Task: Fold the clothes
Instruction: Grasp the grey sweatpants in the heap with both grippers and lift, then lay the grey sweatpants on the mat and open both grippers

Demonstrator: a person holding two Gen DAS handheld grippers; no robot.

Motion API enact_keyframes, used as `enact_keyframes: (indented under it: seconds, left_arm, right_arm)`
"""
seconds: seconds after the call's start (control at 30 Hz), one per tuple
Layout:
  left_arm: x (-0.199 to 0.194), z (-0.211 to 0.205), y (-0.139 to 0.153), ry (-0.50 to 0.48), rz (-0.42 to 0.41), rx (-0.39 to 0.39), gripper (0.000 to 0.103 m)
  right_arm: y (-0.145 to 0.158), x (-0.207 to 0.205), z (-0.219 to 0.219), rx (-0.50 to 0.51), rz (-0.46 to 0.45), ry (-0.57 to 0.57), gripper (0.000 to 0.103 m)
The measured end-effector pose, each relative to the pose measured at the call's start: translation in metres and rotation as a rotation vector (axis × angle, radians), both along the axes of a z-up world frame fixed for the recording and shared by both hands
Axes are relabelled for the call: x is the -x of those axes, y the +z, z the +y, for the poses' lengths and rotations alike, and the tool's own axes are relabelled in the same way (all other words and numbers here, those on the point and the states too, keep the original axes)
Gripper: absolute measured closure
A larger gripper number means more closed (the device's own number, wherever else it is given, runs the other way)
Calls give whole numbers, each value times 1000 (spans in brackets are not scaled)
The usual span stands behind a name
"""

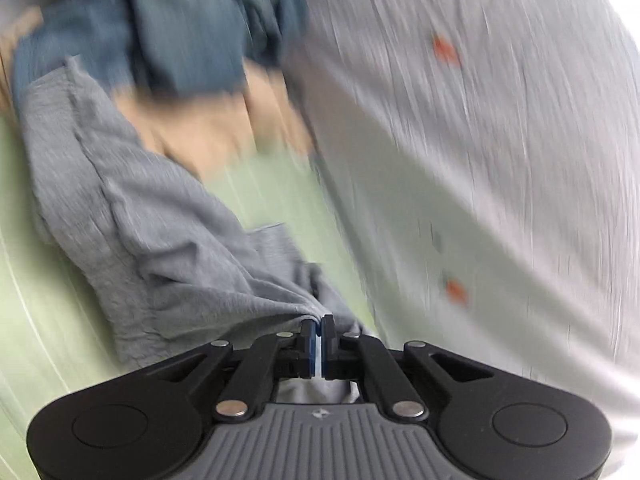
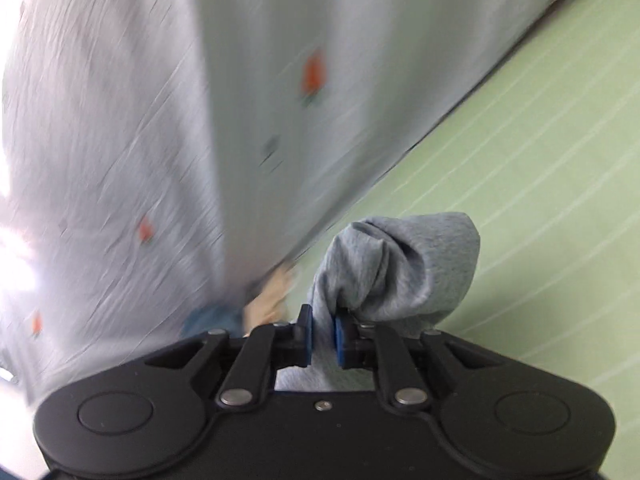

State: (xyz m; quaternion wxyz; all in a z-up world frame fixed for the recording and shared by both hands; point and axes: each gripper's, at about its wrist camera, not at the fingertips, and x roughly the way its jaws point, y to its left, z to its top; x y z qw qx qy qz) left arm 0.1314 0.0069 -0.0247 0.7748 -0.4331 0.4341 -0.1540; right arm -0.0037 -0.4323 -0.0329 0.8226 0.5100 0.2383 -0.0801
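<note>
A grey knit garment (image 1: 160, 240) stretches away from my left gripper (image 1: 319, 326), which is shut on a pinch of its edge. The cloth trails up and left over the green striped surface (image 1: 44, 320). In the right wrist view my right gripper (image 2: 323, 326) is shut on a bunched fold of the same grey garment (image 2: 408, 264), which bulges above the fingers. Both views are blurred by motion.
A pale cloth with small orange marks (image 1: 500, 140) fills the right of the left view and the left of the right view (image 2: 120, 140). A dark blue garment (image 1: 180, 32) and a tan one (image 1: 208, 120) lie beyond. Green striped surface (image 2: 540, 180) spreads right.
</note>
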Motion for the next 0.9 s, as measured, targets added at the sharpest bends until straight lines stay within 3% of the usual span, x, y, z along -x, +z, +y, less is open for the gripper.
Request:
enact_keyframes:
  seconds: [0.07,0.17,0.23,0.3,0.37,0.47,0.57,0.73,0.9]
  left_arm:
    - [21,-45,-13,-95,35,-30,101]
    - [68,-70,-26,-188,78,-95,101]
    - [85,-85,-29,-200,100,-130,84]
    - [100,-101,-33,-206,121,-165,74]
    - [108,-110,-34,-229,126,-212,68]
    - [107,-108,-40,-206,163,-239,46]
    - [108,-103,-47,-158,205,-256,33]
    - [109,-94,-58,-77,273,-285,33]
    - [103,-89,-64,-29,306,-314,30]
  right_arm:
    - [-3,48,-38,47,49,-108,92]
    - [-10,104,-82,157,175,-236,91]
    - [-15,134,-102,222,270,-282,86]
    - [-18,158,-116,294,351,-312,72]
    - [-20,176,-124,370,398,-304,27]
    - [-25,183,-128,495,448,-227,3]
    - [-28,166,-119,601,457,-124,1]
    - [-36,152,-114,644,449,-12,0]
    - [-44,140,-121,661,444,22,0]
